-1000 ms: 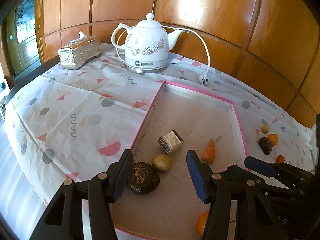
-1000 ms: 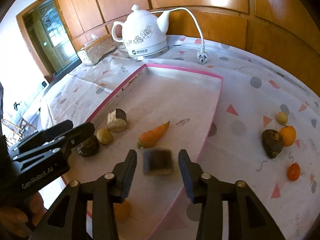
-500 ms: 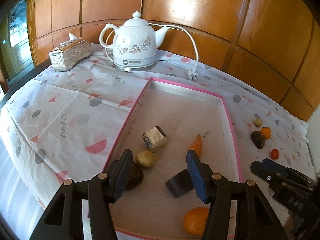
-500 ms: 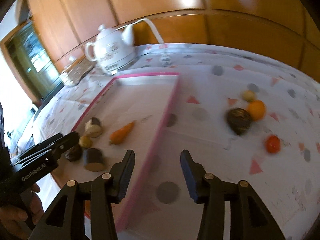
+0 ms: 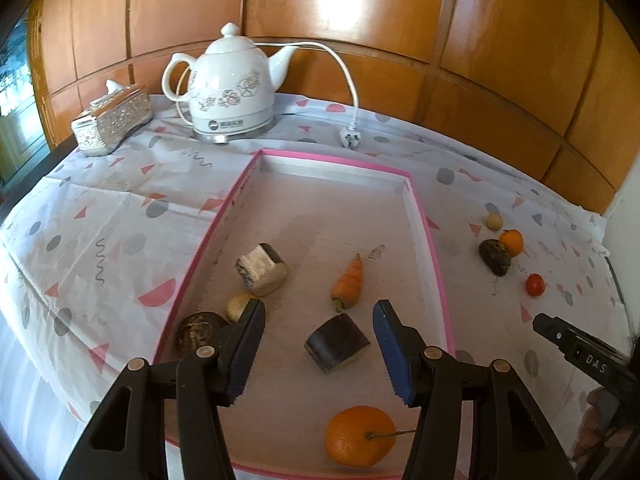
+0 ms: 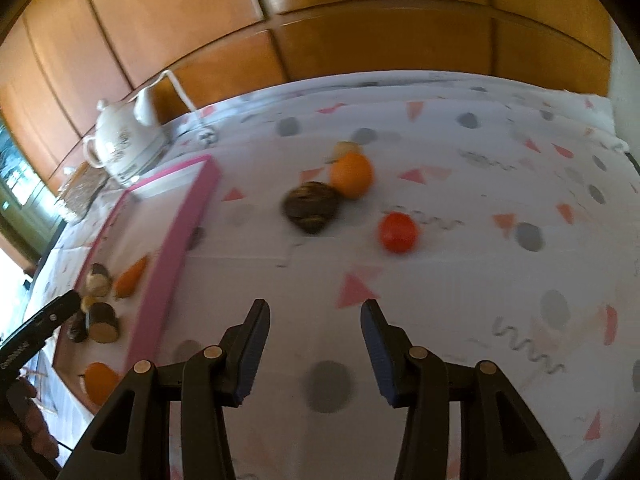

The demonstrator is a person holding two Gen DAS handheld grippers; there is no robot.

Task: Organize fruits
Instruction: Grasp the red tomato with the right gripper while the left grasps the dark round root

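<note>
Fruits are split between two places: six pieces lie in the pink-rimmed tray (image 5: 434,248), and four sit loose on the worktop (image 6: 440,280) to its right. A second ago the right tongs (image 6: 314,346) hung over the tray's near end with a dark block blurred between their fingers; now that dark block (image 5: 337,342) rests on the tray floor, near the carrot (image 5: 348,282), and those tongs have swung right, out over the patterned cloth. I judge one drop finished and the next pick-up begun.

In the left wrist view, from left to right, the tray holds a dark round fruit (image 5: 198,332) and a small yellowish one (image 5: 239,307) at its near left, both partly behind a finger, then a pale cut chunk (image 5: 262,269), the dark block, the carrot, and a large orange (image 5: 360,436) nearest the camera. The left tongs (image 5: 318,344) hover wide apart above the near end, gripping nothing, and have drawn back since a second ago, so the tray shows smaller.

To the right, the right wrist view is smeared by motion. The right tongs are spread wide, with nothing between them, and aimed at the loose cluster: a dark wrinkled fruit (image 6: 312,206) touching a small orange (image 6: 352,175), a small pale fruit (image 6: 346,147) just behind the orange, and a red tomato-like fruit (image 6: 399,232) near them on the right. The dark fruit lies closest to the tongs' line, so it may be next, though I cannot tell.

At far left stand a white kettle (image 5: 230,88) and a silver tissue box (image 5: 114,120).
</note>
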